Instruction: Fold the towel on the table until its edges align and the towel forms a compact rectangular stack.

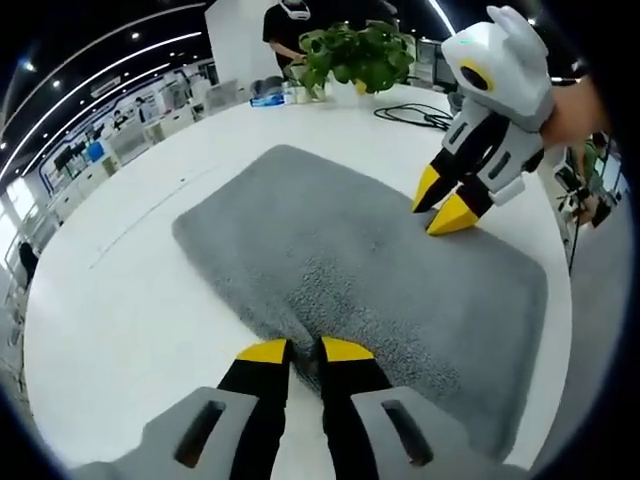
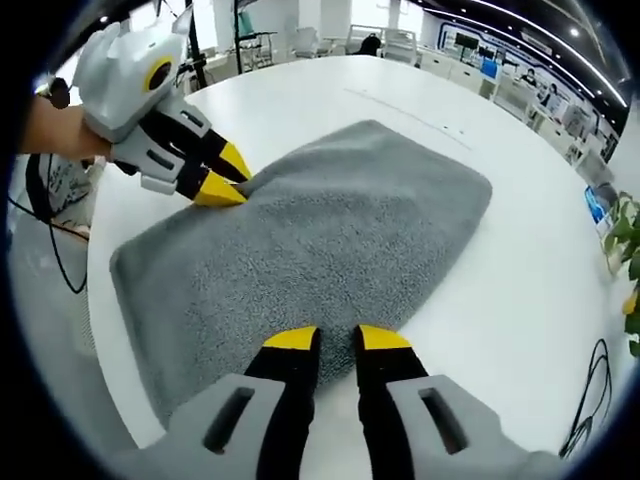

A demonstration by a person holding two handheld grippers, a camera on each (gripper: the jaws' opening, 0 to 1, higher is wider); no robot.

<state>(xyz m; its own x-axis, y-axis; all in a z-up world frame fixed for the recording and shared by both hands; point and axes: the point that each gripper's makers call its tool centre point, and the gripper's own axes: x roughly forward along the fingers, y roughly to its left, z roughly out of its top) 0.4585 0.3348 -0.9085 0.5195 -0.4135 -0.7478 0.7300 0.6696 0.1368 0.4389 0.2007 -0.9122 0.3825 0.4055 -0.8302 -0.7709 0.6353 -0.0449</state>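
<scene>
Now | left tool (image 1: 305,350), right tool (image 2: 336,338) pinching towel (image 1: 370,260) edges | table (image 1: 130,300)

The towel (image 1: 380,270) looks like thick grey cloth, fuzzy and matt. It's on a smooth white table (image 1: 130,300) with a slight sheen.

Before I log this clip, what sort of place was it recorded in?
Probably an open-plan office or lab: a large white table holding the grey towel, a potted plant and cables at its far end, with rows of desks under strip ceiling lights behind.
</scene>
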